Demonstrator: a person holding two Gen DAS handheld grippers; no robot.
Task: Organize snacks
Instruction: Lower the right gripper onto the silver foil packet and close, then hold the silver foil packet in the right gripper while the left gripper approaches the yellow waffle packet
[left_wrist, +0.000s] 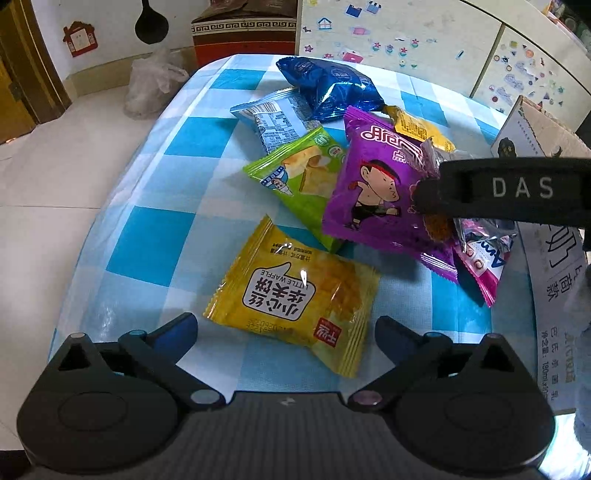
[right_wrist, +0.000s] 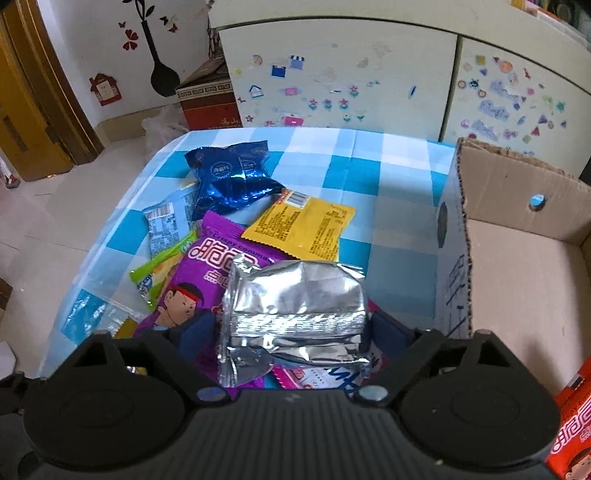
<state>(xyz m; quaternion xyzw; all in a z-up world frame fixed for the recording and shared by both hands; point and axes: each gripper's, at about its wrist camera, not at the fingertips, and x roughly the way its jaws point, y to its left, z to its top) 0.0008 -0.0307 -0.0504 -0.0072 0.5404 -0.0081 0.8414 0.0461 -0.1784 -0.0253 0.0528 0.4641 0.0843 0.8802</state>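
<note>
Your right hand-held gripper (right_wrist: 295, 325) squeezes the silver packet (right_wrist: 295, 317) (box (right_wrist: 517, 258) waits beside); your left hand-held gripper (left_wrist: 284, 328) gapes wide, holding nothing.

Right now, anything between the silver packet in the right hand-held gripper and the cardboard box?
Only the box's near wall. The right hand-held gripper holds the silver packet over the purple snack bag, left of the cardboard box; the packet must clear that upright edge. Nothing else visible blocks the way.

Snack packets (right_wrist: 258, 236) piled on table (right_wrist: 388, 177) — cardboard box (right_wrist: 517, 258) just right.
</note>
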